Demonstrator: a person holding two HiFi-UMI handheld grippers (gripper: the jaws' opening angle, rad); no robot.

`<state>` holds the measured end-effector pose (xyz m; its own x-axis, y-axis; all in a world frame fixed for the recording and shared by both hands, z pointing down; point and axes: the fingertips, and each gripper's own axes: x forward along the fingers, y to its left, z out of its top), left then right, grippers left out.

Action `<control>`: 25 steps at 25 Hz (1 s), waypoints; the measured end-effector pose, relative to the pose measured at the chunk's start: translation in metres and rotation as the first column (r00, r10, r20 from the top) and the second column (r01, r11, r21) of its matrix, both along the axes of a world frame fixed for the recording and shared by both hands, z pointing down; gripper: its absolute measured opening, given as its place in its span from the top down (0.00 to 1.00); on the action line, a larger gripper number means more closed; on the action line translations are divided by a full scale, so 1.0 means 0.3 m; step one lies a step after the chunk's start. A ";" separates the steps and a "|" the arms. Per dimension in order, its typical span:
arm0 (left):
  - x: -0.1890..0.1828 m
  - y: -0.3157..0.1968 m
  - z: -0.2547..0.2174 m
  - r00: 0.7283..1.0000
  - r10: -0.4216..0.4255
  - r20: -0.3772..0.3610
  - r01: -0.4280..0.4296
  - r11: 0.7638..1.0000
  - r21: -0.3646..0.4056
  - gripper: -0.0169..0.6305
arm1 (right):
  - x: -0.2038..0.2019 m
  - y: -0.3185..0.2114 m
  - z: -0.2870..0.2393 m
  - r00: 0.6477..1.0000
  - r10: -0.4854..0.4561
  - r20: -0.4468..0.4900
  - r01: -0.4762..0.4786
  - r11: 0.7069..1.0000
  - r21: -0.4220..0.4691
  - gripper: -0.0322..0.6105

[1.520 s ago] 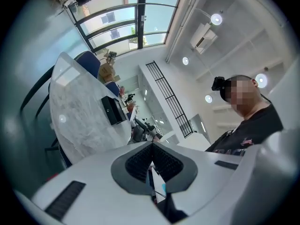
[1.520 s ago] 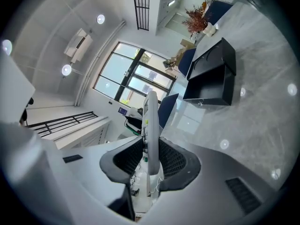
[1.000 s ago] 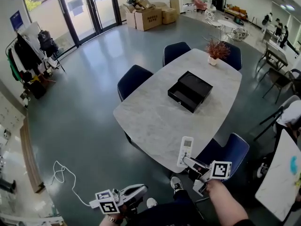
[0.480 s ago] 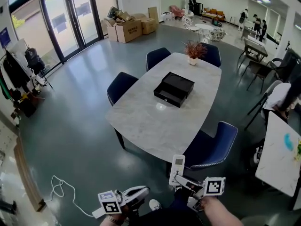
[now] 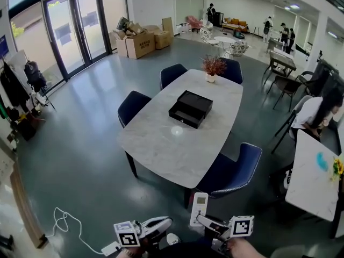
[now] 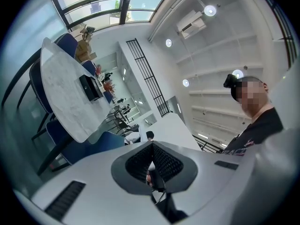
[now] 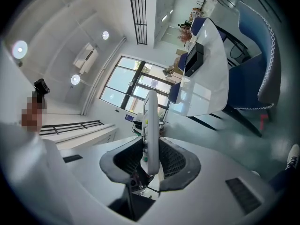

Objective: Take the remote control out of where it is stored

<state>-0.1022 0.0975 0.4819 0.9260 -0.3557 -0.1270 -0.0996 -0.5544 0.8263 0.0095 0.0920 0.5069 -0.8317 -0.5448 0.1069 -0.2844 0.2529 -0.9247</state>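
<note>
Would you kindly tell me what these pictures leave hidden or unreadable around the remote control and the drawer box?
Buttons of the remote control: too small in the head view, edge-on in the right gripper view.
Contents of the black drawer box: too far and small in the head view.
The hands behind the left gripper and right gripper: mostly cut off by the head view's bottom edge.

Right hand (image 5: 245, 250), mostly beyond head view's bottom edge.
</note>
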 end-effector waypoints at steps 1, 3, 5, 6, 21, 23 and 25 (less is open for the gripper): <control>0.005 0.003 -0.004 1.000 -0.001 -0.001 0.001 1.000 0.001 0.96 | 0.000 0.012 -0.002 1.000 -0.003 0.002 0.003 1.000 0.002 0.78; 0.012 0.009 -0.005 1.000 0.000 -0.004 0.000 1.000 0.002 0.96 | -0.006 0.032 -0.005 1.000 -0.012 -0.005 0.012 1.000 0.017 0.78; 0.019 0.010 -0.001 1.000 0.010 -0.004 -0.010 1.000 0.007 0.96 | -0.014 0.040 -0.009 1.000 -0.017 -0.021 0.018 0.999 0.037 0.78; 0.023 0.010 0.000 1.000 0.014 -0.002 -0.014 1.000 0.009 0.96 | -0.016 0.042 -0.010 1.000 -0.017 -0.026 0.018 0.999 0.044 0.77; 0.013 0.038 -0.014 1.000 -0.010 0.002 0.010 1.000 0.025 0.96 | -0.059 0.101 -0.015 0.998 -0.060 0.024 0.059 0.997 0.043 0.77; 0.010 0.045 -0.013 1.000 -0.014 -0.003 0.014 1.000 0.022 0.96 | -0.063 0.106 -0.019 0.998 -0.067 0.021 0.065 0.997 0.048 0.77; 0.010 0.046 -0.011 1.000 -0.019 -0.007 0.019 1.000 0.021 0.96 | -0.064 0.107 -0.026 0.997 -0.074 0.024 0.072 0.996 0.057 0.77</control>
